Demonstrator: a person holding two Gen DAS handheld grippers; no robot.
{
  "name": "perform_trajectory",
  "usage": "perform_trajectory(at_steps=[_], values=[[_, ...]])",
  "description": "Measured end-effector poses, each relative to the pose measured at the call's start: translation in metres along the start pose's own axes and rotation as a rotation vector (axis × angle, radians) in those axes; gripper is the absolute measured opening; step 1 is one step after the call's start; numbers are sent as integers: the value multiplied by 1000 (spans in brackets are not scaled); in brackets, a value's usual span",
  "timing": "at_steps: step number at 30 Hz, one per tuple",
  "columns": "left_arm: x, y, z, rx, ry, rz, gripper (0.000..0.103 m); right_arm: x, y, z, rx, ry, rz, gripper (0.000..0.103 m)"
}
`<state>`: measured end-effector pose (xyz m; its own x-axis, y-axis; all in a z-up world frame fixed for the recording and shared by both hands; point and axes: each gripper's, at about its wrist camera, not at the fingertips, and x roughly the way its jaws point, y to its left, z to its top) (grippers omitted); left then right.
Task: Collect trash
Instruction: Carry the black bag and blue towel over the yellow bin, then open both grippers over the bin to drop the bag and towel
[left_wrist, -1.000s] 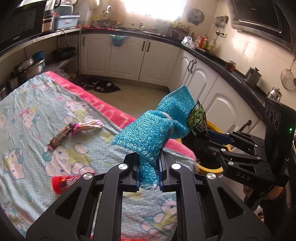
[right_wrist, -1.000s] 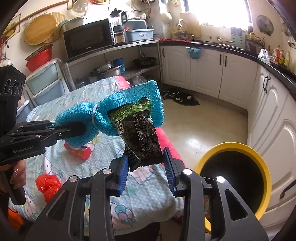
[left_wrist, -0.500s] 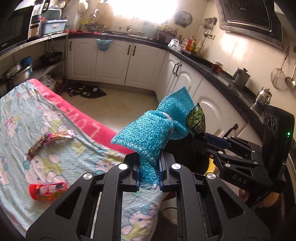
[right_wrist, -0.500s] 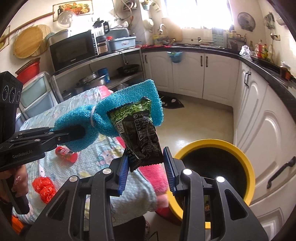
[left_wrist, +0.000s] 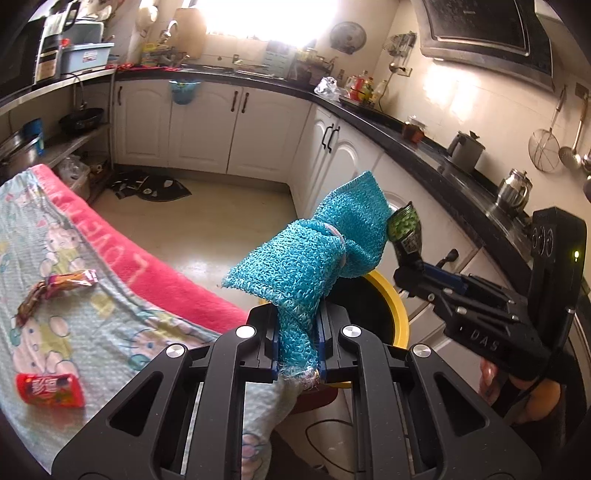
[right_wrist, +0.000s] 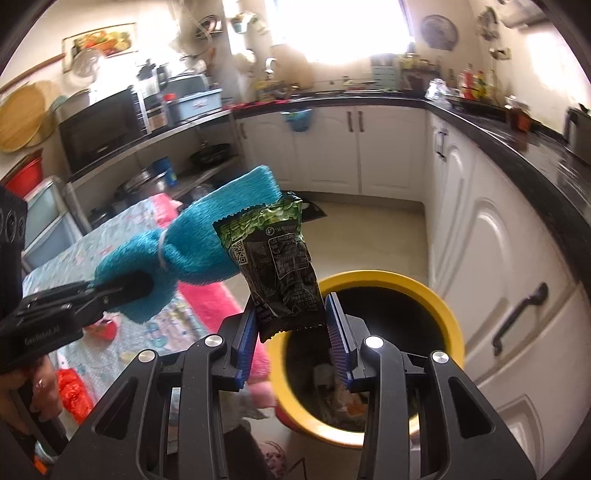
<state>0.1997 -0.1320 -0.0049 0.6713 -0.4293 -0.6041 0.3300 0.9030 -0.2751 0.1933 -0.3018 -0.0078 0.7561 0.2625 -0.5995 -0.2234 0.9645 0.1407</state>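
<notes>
Green wrapper (right_wrist: 282, 266) upright above yellow bin (right_wrist: 448, 314)
Teal cloth (left_wrist: 314, 266) bundled, just beside it; bin holds trash.

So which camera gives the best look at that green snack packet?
The right wrist view: the packet fills its centre, held between the right gripper fingers above the yellow bin, print readable. The left wrist view shows only its top peeking from behind the blue cloth.

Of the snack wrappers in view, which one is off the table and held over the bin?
The dark green wrapper, clamped in the right tool above the yellow bin; the red wrapper and pink wrapper lie on the blanket.
</notes>
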Motion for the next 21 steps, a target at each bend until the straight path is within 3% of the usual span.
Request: perform_trajectory(at_steps=[14, 21], values=[[52, -25, -20, 35, 95, 0, 9, 5, -54, -22, 83, 29, -176, 34], [78, -26, -32, 34, 158, 14, 11, 29, -71, -34, 117, 96, -192, 37]])
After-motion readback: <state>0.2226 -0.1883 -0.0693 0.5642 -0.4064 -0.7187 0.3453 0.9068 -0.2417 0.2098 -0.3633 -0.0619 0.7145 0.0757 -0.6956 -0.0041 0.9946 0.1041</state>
